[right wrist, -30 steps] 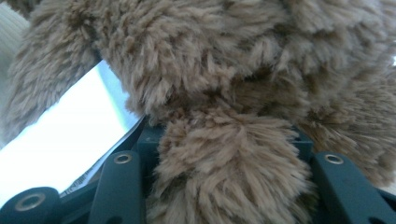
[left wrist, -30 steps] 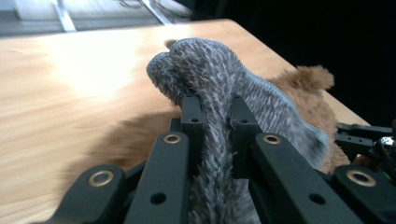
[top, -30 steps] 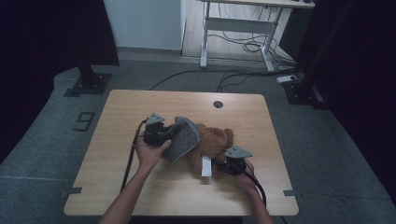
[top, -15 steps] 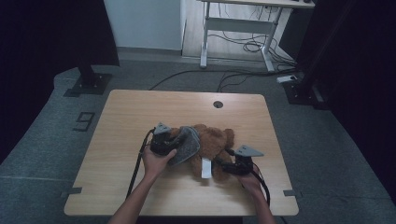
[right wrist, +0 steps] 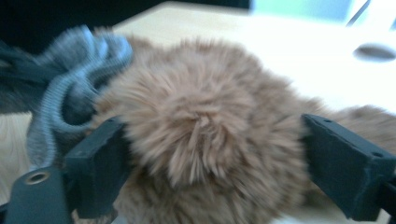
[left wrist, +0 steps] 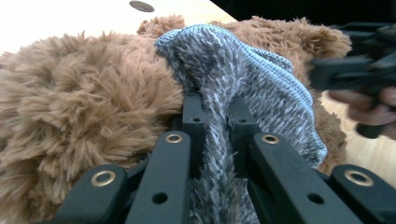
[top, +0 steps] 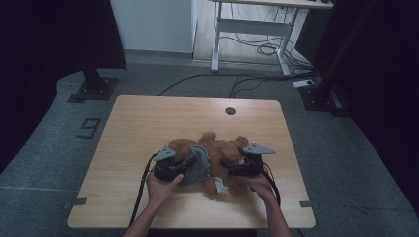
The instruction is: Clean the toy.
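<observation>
A brown plush bear (top: 220,148) lies on the wooden table (top: 148,123), with a grey knitted garment (top: 198,167) draped over its left side. My left gripper (top: 188,167) is shut on a fold of this garment (left wrist: 233,60), and the knit is pinched between its jaws (left wrist: 217,112) against the bear's fur (left wrist: 84,93). My right gripper (top: 226,167) stands open at the bear's right side. Its jaws have just been opening and now stand wide on either side of a furry limb (right wrist: 201,107), with the garment (right wrist: 70,93) bunched beyond the left jaw.
A white tag (top: 220,187) hangs from the bear toward the table's near edge. A round cable hole (top: 230,110) sits near the far edge. Bare tabletop lies left of and behind the bear. Cables trail from both grippers toward the person.
My left gripper has come down and toward the near edge, bringing the grey garment onto the bear. The right gripper's jaws have spread apart around the bear's limb.
</observation>
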Available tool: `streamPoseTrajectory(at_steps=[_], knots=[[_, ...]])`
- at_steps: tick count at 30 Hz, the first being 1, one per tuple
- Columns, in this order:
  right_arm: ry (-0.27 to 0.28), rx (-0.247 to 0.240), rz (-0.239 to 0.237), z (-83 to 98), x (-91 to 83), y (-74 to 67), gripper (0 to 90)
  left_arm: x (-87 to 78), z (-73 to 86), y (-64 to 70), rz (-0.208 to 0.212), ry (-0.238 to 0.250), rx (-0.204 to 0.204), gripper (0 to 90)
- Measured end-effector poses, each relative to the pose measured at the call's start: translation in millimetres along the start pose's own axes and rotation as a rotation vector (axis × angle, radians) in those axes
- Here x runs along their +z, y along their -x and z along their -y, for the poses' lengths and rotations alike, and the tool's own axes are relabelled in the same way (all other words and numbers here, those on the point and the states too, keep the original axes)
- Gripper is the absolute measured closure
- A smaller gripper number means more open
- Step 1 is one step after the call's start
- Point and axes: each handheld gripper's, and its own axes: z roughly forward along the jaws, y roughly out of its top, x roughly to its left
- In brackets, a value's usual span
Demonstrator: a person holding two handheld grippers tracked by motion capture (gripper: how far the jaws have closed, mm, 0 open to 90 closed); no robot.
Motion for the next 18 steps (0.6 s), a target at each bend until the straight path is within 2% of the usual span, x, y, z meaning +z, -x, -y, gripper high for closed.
streamPoseTrajectory(at_steps=[3,5,7,10,13,16,18], knots=[[-0.063,0.045,-0.038,6.3,12.1,2.0,9.8,-1.6,3.4,-2.9,0.008,-0.008,-0.01,81.1],[-0.07,0.053,-0.058,11.4,14.4,1.6,17.4,-3.5,5.6,-5.0,0.027,-0.006,-0.038,80.9],[-0.051,0.031,-0.061,14.9,11.9,-1.5,27.2,-7.2,4.1,-3.5,0.051,-0.007,-0.066,80.6],[-0.024,0.003,-0.053,19.6,8.1,-5.1,36.6,-12.5,-7.6,6.4,0.048,0.0,-0.041,80.4],[0.018,-0.02,-0.046,26.9,5.0,-7.8,41.1,-9.8,-23.1,16.7,0.052,0.015,-0.014,80.4],[0.033,-0.07,-0.037,30.8,2.8,-11.9,42.9,2.6,-41.2,32.3,0.078,0.014,0.021,80.3],[0.041,-0.087,-0.031,32.7,1.7,-14.5,43.1,15.0,-52.7,45.6,0.104,0.008,0.035,80.2]])
